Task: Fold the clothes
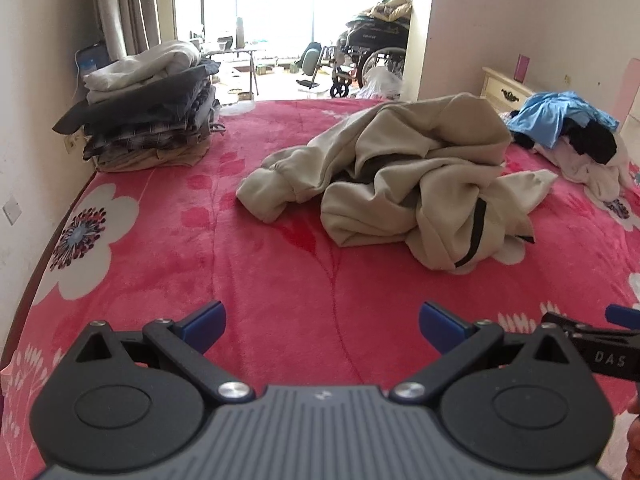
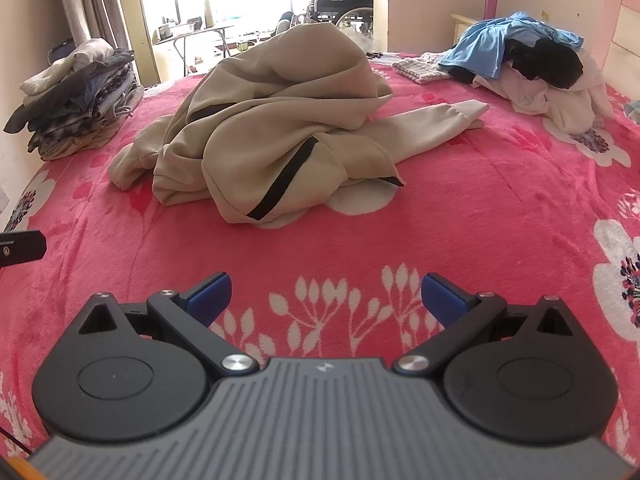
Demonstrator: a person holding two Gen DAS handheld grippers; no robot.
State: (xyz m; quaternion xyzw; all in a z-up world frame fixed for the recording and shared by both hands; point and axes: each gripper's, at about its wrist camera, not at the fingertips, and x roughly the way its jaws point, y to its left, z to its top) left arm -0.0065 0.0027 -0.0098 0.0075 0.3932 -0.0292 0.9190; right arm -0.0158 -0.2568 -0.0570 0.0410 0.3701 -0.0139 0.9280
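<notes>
Both grippers hover low over the pink floral blanket (image 2: 480, 208), side by side, jaws spread wide, holding nothing. The left gripper (image 1: 322, 326) sees "DAS" on the tool at its right. The crumpled beige hoodie (image 2: 280, 120) lies ahead of the right gripper (image 2: 326, 296), well apart. Far left is a folded clothes stack (image 1: 148, 116), far right an unfolded heap (image 2: 532, 60).

Wheelchair (image 1: 370, 56) in doorway, grey curtain (image 1: 124, 4), cream nightstand (image 1: 506, 90), folding table (image 2: 192, 36)
</notes>
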